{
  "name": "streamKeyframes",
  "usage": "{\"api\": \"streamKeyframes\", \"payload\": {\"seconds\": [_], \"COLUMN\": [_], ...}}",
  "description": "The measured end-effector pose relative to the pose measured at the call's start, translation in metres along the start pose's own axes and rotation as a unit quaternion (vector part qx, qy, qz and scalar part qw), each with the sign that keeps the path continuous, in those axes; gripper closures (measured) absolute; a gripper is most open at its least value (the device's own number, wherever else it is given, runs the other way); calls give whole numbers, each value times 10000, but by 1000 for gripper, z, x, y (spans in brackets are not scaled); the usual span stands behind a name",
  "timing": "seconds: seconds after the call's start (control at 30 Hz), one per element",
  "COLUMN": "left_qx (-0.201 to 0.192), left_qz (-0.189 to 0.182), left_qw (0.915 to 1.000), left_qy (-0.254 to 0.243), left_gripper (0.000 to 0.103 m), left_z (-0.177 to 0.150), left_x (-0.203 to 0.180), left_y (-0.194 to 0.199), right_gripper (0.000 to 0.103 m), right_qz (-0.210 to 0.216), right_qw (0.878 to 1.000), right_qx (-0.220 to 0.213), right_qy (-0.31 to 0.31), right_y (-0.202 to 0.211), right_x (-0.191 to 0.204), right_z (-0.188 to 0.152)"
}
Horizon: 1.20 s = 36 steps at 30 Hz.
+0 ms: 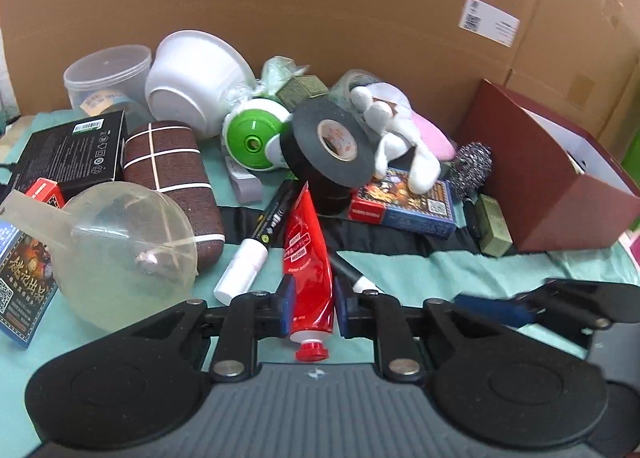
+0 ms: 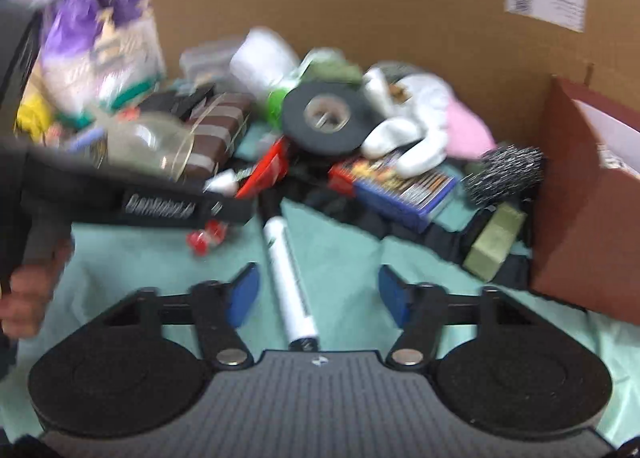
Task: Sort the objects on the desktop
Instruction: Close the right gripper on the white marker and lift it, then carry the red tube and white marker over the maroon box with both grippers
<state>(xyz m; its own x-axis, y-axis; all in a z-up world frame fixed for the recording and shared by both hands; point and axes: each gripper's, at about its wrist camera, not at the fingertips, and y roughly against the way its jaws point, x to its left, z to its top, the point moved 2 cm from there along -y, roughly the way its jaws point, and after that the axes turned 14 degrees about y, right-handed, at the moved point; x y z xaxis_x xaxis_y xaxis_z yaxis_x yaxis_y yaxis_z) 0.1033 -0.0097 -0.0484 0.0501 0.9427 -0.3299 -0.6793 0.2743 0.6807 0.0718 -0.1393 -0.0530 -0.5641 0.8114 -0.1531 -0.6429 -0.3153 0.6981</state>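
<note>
**Red tube pinched in my left jaws**

Red tube (image 1: 308, 258) sits between my left gripper (image 1: 311, 308) pads, which press on both its sides near the capped end; its red cap (image 1: 311, 350) points back toward me and its flat end reaches toward the black tape roll (image 1: 332, 142). It lies amid the clutter on the teal cloth (image 1: 440, 270), with a black-and-white marker (image 1: 256, 246) just beside it on the left. My right gripper (image 2: 318, 298) is spread wide and holds nothing; a white marker (image 2: 290, 290) lies on the cloth between its blue pads (image 2: 242, 296), touching neither. That view is blurred. Near the tape are a white plush toy (image 1: 400, 138), a blue card box (image 1: 404, 202) and, well to the right, a maroon box (image 1: 552, 178).
</note>
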Motion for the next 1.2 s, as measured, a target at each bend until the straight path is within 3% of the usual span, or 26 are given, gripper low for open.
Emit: {"api": "streamKeyframes", "payload": {"seconds": [0.03,0.2,0.3,0.5,0.6,0.67,0.7,0.73,1.0,1.2], "left_qx": [-7,-38,-5,59,65,65,75,79,-83,-317], "left_qz": [-9,26,118,216,261,279,299,298,241,-27], "left_qw": [10000,10000,9999,9996,9996,9995,9993,9991,9982,9973], "left_qy": [-67,-41,-35,-163,-82,-121,-192,-277,-535,-664], "left_gripper": [87,88,79,86,84,85,90,96,98,98], "left_z": [-2,1,6,5,5,5,4,3,-3,-3], "left_x": [-1,0,-1,-1,0,0,-1,-3,-15,-34], "left_y": [2,3,-6,-13,-16,-19,-18,-17,1,24], "right_gripper": [61,64,64,68,76,87,89,90,90,90], "right_qz": [2,-24,-14,18,-4,-9,-40,-58,104,40], "right_qw": [10000,9999,9997,9993,9991,9989,9987,9987,9999,9994], "right_qx": [32,107,104,110,94,100,112,119,-14,-252], "right_qy": [61,123,210,348,417,456,488,495,-62,-223], "right_y": [-3,-3,-9,-13,-12,-12,-11,-10,13,44], "right_x": [4,8,7,9,14,18,20,21,6,-6], "right_z": [0,4,8,12,13,14,15,14,1,-7]}}
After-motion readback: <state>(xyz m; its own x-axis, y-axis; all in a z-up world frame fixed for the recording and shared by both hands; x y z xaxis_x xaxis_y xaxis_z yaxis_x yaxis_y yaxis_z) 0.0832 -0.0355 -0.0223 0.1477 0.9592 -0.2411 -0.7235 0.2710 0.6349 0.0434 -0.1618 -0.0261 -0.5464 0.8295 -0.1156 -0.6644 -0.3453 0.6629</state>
